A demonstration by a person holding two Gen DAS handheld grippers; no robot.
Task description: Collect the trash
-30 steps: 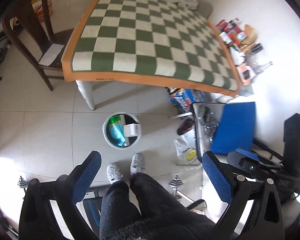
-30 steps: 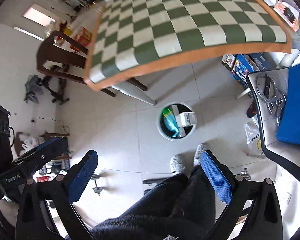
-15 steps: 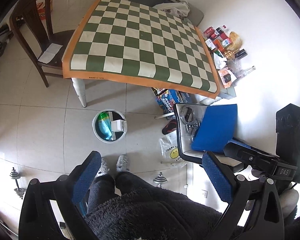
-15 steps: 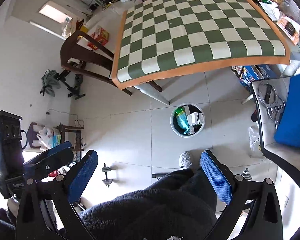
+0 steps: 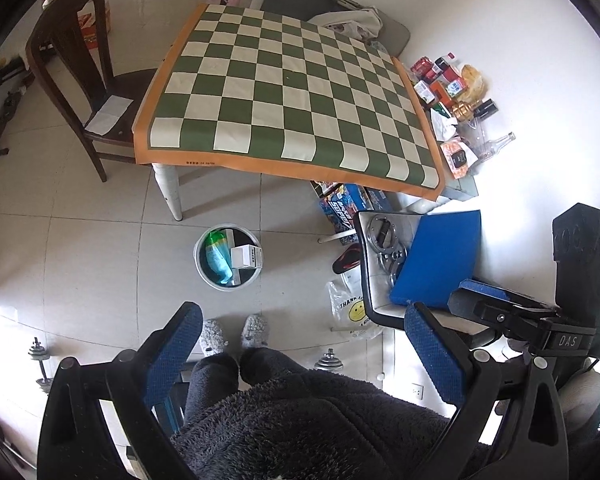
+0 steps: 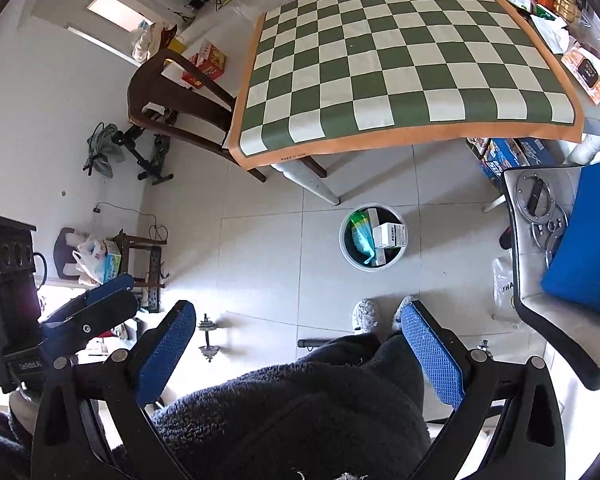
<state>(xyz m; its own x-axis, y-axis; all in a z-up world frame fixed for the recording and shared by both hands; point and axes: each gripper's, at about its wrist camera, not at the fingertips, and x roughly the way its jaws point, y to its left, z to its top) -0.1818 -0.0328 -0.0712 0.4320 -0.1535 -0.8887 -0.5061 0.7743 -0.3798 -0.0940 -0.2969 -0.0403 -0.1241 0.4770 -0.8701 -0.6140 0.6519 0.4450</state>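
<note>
Both claws held high above the tiled floor, looking down. Left claw (image 5: 302, 354): blue-padded fingers spread wide, nothing between them. Right claw (image 6: 296, 354): same, wide and empty. Person's dark fleece-clad legs (image 5: 300, 412) and grey slippers (image 5: 234, 332) sit below the fingers in both views.

Round white trash bin (image 5: 199, 264) stands on the floor just off the tabletop's white front leg (image 5: 168, 190). Inside it: a green-and-teal plastic bottle (image 5: 217, 254) and a white cardboard box (image 5: 246, 257) lying side by side.

Tabletop under a green-and-cream checkered cloth with orange border (image 5: 288, 96); cloth surface bare. Packets and bottles (image 5: 452, 100) are clustered past its right edge by the wall. Dark wooden chair (image 5: 76, 80) on the left side.
</note>
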